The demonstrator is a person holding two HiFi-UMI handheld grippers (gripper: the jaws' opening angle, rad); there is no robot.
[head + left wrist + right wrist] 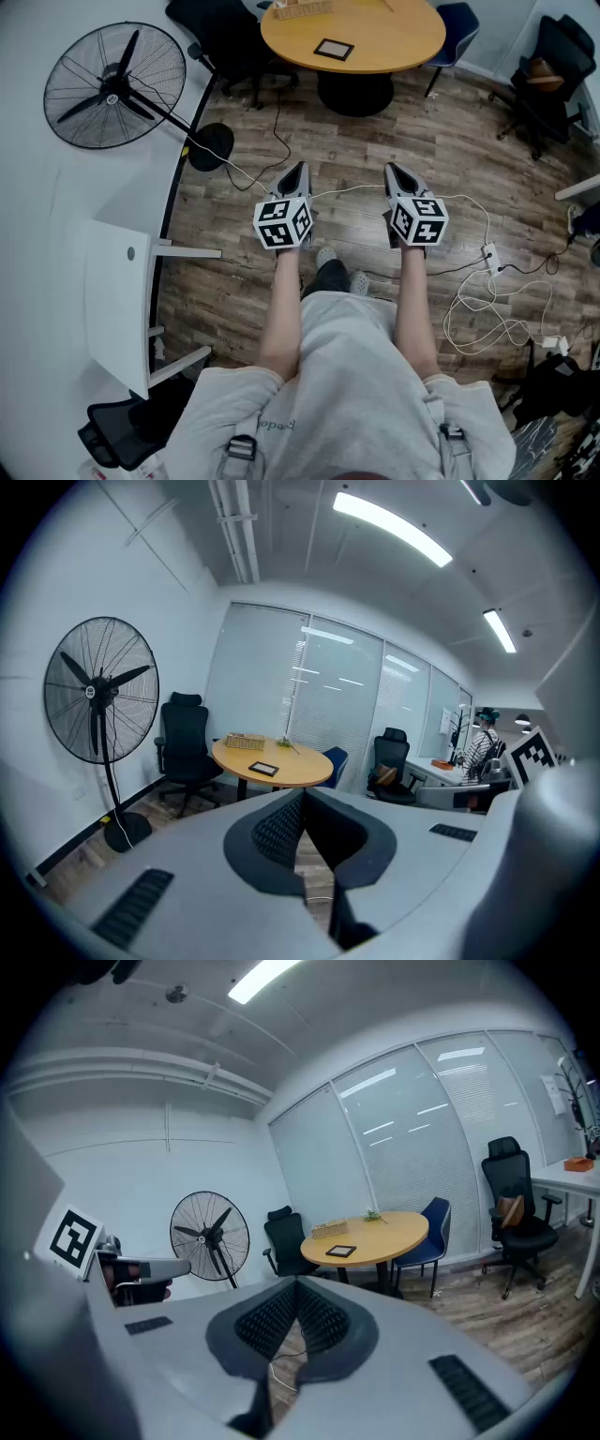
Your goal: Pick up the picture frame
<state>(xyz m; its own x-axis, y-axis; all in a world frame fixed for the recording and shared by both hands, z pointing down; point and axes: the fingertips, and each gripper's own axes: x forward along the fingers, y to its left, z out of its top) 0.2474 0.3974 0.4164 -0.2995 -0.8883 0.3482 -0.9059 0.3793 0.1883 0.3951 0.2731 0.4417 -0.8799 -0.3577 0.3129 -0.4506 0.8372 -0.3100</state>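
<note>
A small dark picture frame [334, 49] lies flat on the round wooden table [394, 37] at the far end of the room; it also shows as the frame [263, 769] in the left gripper view and the frame [340, 1252] in the right gripper view. My left gripper [294, 175] and right gripper [397, 175] are held side by side over the wooden floor, well short of the table. Both are shut with nothing between the jaws, tips pointing toward the table.
A standing fan [114, 86] is at the left by the wall, its cable running over the floor. Black office chairs [553, 70] and a blue chair [457, 28] ring the table. A wicker box [302, 9] sits on the table. Cables and a power strip [489, 253] lie at right.
</note>
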